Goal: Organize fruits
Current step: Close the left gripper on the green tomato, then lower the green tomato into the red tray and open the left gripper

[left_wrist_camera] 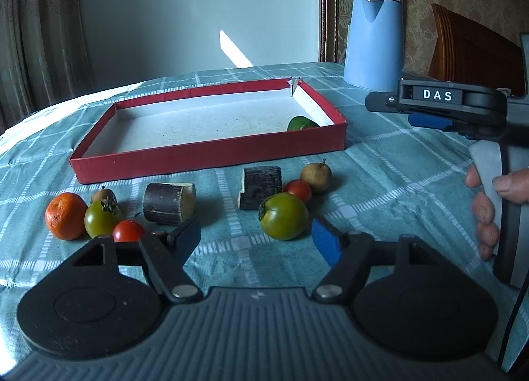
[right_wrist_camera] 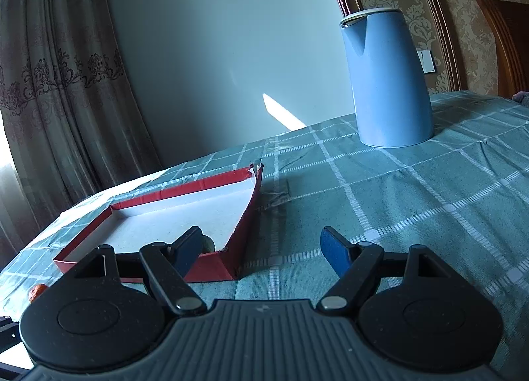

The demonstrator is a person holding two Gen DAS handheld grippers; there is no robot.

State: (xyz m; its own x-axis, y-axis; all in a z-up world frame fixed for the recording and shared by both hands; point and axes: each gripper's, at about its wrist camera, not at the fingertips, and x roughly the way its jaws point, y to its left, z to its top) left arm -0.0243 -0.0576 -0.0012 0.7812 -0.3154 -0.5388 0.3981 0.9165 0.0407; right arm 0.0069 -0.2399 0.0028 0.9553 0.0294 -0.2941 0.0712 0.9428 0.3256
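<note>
Loose fruit strewn on the table point(left_wrist_camera: 380, 156) just in front of the red tray point(left_wrist_camera: 211, 153), likely awaiting sorting into it; one green fruit point(left_wrist_camera: 302, 123) already inside. Left gripper point(left_wrist_camera: 256, 237) spread wide, empty, large green tomato point(left_wrist_camera: 283, 215) just ahead. Right gripper point(right_wrist_camera: 261, 248) likewise spread, hovering beside the tray's near corner.

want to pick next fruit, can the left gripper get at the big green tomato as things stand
Probably yes: the left gripper is open, and the green tomato sits just ahead of its fingers with only bare tablecloth between.
</note>
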